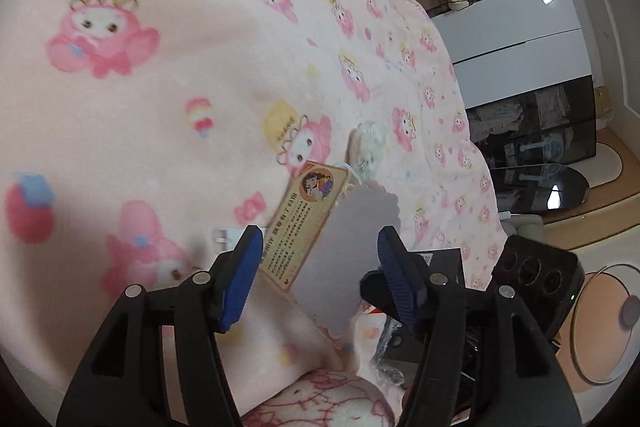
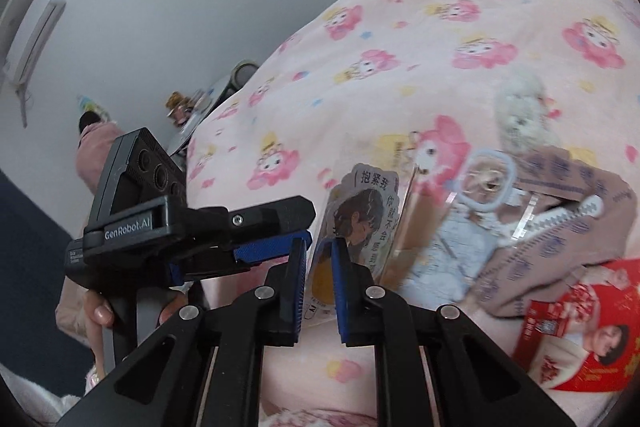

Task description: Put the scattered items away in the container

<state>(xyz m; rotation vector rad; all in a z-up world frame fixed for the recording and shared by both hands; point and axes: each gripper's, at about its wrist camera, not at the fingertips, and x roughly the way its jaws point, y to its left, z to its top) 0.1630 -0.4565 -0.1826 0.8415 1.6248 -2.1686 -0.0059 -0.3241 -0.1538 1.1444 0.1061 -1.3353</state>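
Observation:
My right gripper [image 2: 320, 259] is shut on the lower edge of a die-cut cartoon card [image 2: 364, 219] and holds it up above the bed. The card's grey back [image 1: 352, 239] shows in the left wrist view between the fingers of my left gripper [image 1: 322, 267], which stands open and touches nothing. A brown cardboard box [image 2: 568, 243] lies open on the blanket at the right, with a light blue ring charm [image 2: 486, 179] and a white toothed strip [image 2: 568, 215] inside. An orange printed card [image 1: 308, 223] and a small white plush [image 1: 368, 143] lie on the blanket beyond.
A pink cartoon-print blanket [image 1: 180, 75] covers the bed. A red printed packet [image 2: 580, 339] lies beside the box. A hand [image 2: 100, 311] grips the left gripper's black housing [image 2: 128, 223]. A white wardrobe [image 1: 520, 39] and a dark glass cabinet [image 1: 540, 123] stand past the bed's edge.

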